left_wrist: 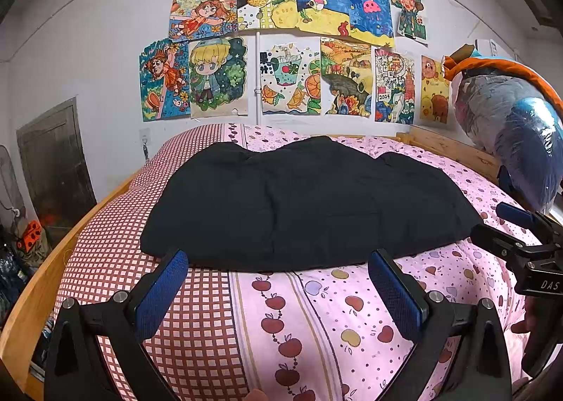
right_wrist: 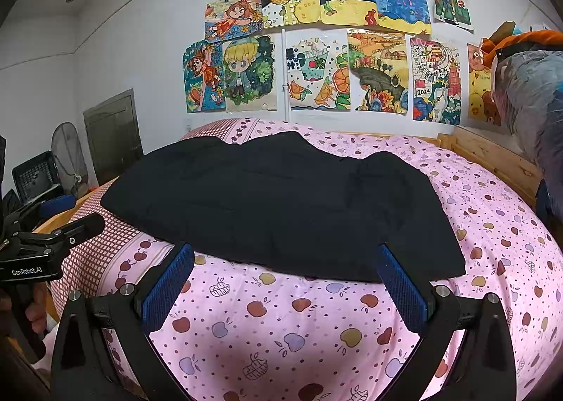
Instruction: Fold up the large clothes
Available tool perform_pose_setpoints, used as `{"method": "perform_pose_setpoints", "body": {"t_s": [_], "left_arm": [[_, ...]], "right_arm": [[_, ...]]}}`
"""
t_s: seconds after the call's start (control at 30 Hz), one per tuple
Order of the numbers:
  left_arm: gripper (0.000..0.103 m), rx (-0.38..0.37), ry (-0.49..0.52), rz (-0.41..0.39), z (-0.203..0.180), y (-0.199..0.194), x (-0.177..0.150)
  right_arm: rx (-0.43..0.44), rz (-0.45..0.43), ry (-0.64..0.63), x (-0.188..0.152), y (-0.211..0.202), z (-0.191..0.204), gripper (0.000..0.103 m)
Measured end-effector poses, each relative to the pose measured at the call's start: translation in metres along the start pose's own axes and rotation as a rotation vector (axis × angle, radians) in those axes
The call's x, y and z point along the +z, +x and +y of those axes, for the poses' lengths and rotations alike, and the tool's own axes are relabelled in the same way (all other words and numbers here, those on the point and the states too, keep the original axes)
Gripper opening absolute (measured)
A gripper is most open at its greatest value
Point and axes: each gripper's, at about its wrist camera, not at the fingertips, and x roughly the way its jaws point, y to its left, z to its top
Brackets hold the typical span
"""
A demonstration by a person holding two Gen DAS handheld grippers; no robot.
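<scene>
Black garment (left_wrist: 299, 204) spread broad, flat across far middle of bed (left_wrist: 316, 313), giving room for folding. Fold state unclear. Left gripper (left_wrist: 278, 292), right gripper (right_wrist: 285, 285) hover near edge, fingers apart, empty, short of near hem.

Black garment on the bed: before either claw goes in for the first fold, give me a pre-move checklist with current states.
1. Left claw open, nothing held: ok.
2. Right claw open, nothing held: ok.
3. Black garment lies spread on the pink apple-print bedcover: ok.
4. Both claws short of the garment's near edge, not touching: ok.
5. Garment top free of other items: ok.
6. Sleeves and collar located: cannot tell, fabric too dark.
</scene>
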Motion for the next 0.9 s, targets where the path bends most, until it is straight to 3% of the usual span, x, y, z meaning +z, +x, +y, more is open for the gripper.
{"method": "perform_pose_setpoints", "body": {"t_s": [0.9], "left_arm": [[0.103, -0.007, 0.003, 0.008, 0.0005, 0.0018, -0.0037]], "right_arm": [[0.003, 0.011, 0.007, -0.0034, 0.0032, -0.0034, 0.101]]}}
